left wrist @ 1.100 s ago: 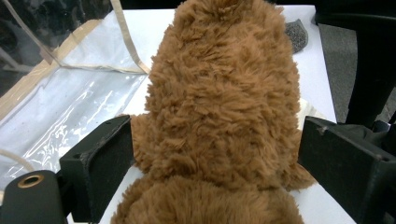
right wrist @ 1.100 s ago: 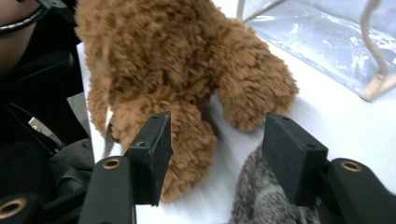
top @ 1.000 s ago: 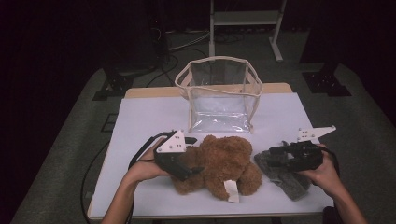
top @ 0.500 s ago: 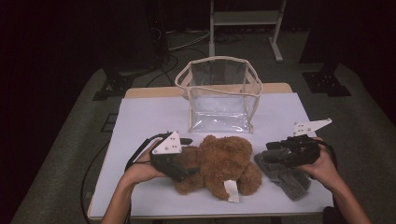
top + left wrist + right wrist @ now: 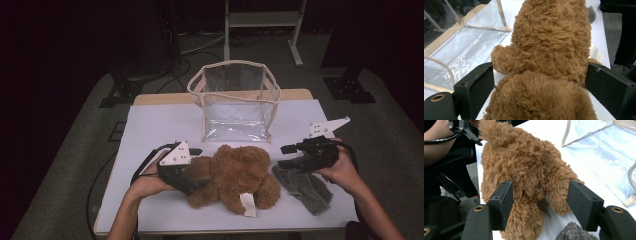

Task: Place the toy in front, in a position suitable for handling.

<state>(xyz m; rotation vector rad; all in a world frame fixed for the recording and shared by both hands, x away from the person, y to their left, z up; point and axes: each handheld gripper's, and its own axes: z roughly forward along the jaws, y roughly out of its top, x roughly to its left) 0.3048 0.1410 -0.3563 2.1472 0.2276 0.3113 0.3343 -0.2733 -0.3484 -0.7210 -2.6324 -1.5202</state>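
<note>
Behind the teddy bear (image 5: 235, 175), the left hand-held gripper (image 5: 192, 177) tips are hidden

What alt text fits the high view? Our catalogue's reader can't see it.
A brown teddy bear lies on a white table; the left gripper straddles its head end, and the right gripper hovers open above a grey cloth. A clear bag stands behind.

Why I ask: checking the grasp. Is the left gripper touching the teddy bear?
Touching. In the left gripper view the left gripper has both jaws against the teddy bear, its fur filling the gap.
</note>
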